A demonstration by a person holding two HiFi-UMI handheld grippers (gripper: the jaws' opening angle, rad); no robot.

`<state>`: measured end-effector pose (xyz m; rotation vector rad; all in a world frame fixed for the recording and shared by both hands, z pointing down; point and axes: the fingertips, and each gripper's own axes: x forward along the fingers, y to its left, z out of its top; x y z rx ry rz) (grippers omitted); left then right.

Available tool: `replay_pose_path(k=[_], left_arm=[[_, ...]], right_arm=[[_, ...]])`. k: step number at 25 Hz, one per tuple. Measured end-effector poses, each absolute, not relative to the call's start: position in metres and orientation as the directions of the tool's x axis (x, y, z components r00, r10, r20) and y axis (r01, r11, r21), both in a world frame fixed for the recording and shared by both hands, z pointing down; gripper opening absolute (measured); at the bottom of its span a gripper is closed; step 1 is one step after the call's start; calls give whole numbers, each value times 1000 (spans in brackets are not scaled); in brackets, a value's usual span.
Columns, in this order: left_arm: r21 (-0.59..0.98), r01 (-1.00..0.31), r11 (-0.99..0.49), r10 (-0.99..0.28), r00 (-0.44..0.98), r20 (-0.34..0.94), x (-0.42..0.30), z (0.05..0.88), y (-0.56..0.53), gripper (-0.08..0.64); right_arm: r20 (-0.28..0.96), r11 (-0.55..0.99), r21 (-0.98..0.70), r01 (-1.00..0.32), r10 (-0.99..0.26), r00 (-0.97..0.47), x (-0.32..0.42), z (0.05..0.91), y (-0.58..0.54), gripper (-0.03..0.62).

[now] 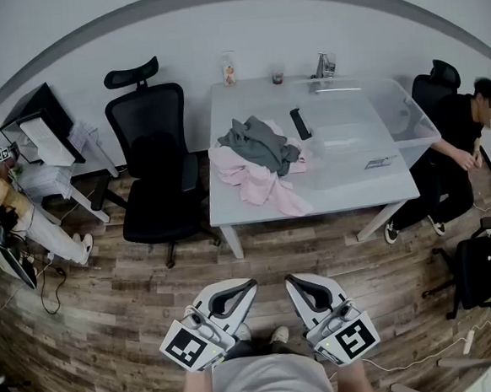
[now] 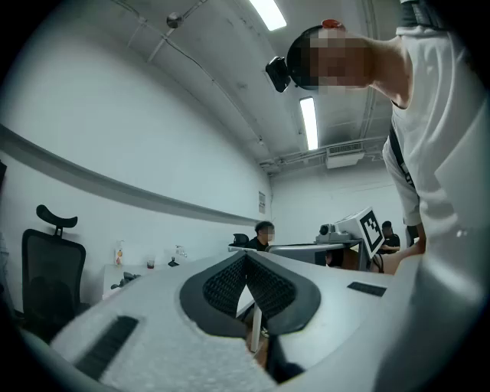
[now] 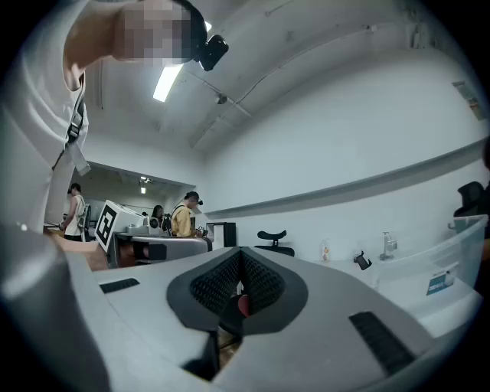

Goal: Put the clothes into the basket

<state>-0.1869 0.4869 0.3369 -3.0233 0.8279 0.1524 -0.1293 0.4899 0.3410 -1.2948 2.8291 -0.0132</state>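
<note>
A grey garment (image 1: 258, 141) lies on top of a pink garment (image 1: 257, 183) at the left middle of the white table (image 1: 347, 193); the pink one hangs a little over the front edge. Right of them on the table stands a clear plastic basket (image 1: 408, 112), which looks empty. My left gripper (image 1: 251, 283) and right gripper (image 1: 291, 279) are held close to my body over the wooden floor, well short of the table. Both point level toward it. The left gripper (image 2: 246, 259) and the right gripper (image 3: 240, 256) are shut with nothing between the jaws.
A black office chair (image 1: 153, 156) stands left of the table. A dark phone-like object (image 1: 300, 123), a bottle (image 1: 229, 68) and a small cup (image 1: 278, 77) are on the table. A person (image 1: 457, 145) sits at the right, another (image 1: 1, 206) at the left desk. A second chair (image 1: 488, 266) is at the right.
</note>
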Motion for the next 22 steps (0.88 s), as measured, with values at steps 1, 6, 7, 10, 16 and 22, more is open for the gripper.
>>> replay_pose_path(k=[1,6,7,10,16,22], left_arm=[[34,-509,-860,-510,856,-84,-185,340,487,5],[53,-524,-850,-526,847,-69,-176,341,488,5],[41,-529,-847,-531,844,-81,-175,339,488,5],[26,-543,-839,-543,834,-94,-172,336,487,5],[29,-552,-833,-553,830,-78,-168,338,482,5],[28,-554,-832,-554,829,-76,-169,342,464,5]], right_arm=[[-23,655,-19,-755,-755,-655,-127,341,490,5],[-26,666,-24,-745,-746,-666,-116,341,488,4],[-30,670,-29,-741,-742,-670,-115,341,489,5],[-47,679,-38,-733,-734,-677,-110,339,488,5],[-44,689,-8,-724,-724,-689,-110,338,483,5],[-12,691,3,-723,-723,-691,-114,346,465,5]])
